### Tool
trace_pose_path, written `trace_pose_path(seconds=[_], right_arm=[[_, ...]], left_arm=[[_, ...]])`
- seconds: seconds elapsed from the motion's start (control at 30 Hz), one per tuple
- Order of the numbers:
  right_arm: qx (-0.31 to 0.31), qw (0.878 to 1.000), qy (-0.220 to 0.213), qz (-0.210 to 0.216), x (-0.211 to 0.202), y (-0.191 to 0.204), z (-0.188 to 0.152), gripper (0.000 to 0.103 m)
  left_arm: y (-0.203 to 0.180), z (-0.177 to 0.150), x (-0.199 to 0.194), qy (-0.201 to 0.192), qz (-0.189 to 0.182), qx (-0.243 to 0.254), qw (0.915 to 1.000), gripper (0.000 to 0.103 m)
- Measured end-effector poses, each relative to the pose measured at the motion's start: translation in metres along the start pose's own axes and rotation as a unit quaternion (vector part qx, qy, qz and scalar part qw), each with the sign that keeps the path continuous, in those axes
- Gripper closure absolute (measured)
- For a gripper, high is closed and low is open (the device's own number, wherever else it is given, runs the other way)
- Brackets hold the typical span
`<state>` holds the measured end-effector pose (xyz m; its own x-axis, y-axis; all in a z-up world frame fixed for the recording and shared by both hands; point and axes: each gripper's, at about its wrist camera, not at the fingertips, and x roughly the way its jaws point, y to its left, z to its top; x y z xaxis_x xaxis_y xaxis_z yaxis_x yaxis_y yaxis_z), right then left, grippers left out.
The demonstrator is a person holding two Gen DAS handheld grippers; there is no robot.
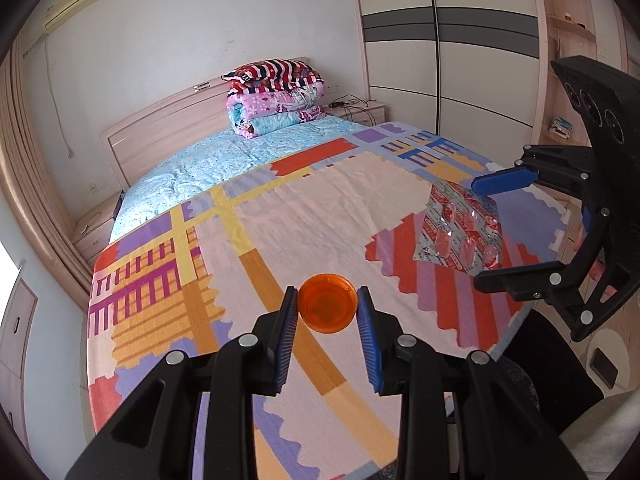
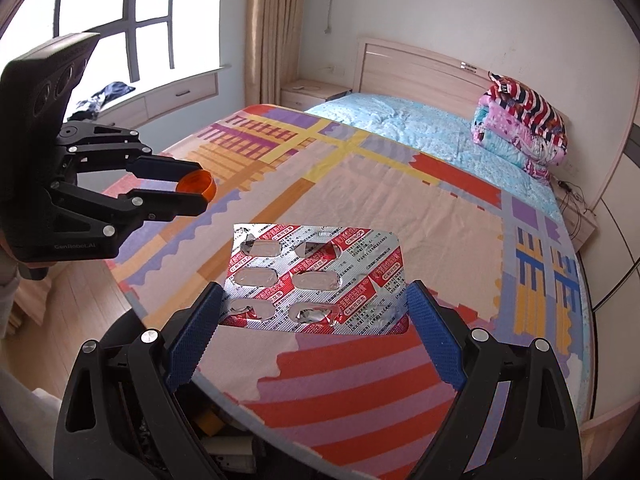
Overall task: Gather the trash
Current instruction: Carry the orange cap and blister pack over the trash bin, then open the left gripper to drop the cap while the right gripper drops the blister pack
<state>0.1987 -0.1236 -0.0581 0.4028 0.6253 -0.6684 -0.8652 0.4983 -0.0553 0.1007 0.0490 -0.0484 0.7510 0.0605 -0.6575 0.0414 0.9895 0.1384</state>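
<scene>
My left gripper (image 1: 327, 300) is shut on a small orange plastic cap (image 1: 328, 309), held above the patterned bedspread (image 1: 280, 208). From the right wrist view the same gripper (image 2: 200, 190) shows at the left with the orange cap (image 2: 197, 186) between its tips. My right gripper (image 2: 316, 300) holds a silver and red blister pack (image 2: 316, 276) by its two side edges, with several of its pockets torn open. In the left wrist view the right gripper (image 1: 482, 232) and its blister pack (image 1: 460, 232) hang at the right, over the bed's edge.
Folded quilts and a striped pillow (image 1: 276, 96) are stacked at the headboard. A wardrobe (image 1: 452, 40) stands beyond the bed. A window (image 2: 120, 12), curtain (image 2: 268, 28) and nightstand (image 2: 312, 92) are on the other side. Wooden floor (image 2: 76, 292) and dark clutter lie below the bed's near corner.
</scene>
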Motion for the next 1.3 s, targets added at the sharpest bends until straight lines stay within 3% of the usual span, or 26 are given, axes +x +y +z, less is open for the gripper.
trace_pose_path(seconds=[0.47, 0.9, 1.3], right_arm=[[0.009, 0.999, 0.021, 0.037, -0.033, 0.03, -0.068, 0.011], [0.032, 0.989, 0.085, 0.112, -0.014, 0.06, -0.134, 0.011], [0.034, 0.978, 0.162, 0.127, 0.035, 0.072, -0.171, 0.011]], left_arm=[[-0.058, -0.053, -0.015, 0.015, -0.057, -0.017, 0.9981, 0.074], [-0.078, -0.119, 0.005, 0.086, -0.099, -0.057, 0.9898, 0.074], [-0.079, -0.146, 0.035, 0.134, -0.118, -0.078, 0.9808, 0.074]])
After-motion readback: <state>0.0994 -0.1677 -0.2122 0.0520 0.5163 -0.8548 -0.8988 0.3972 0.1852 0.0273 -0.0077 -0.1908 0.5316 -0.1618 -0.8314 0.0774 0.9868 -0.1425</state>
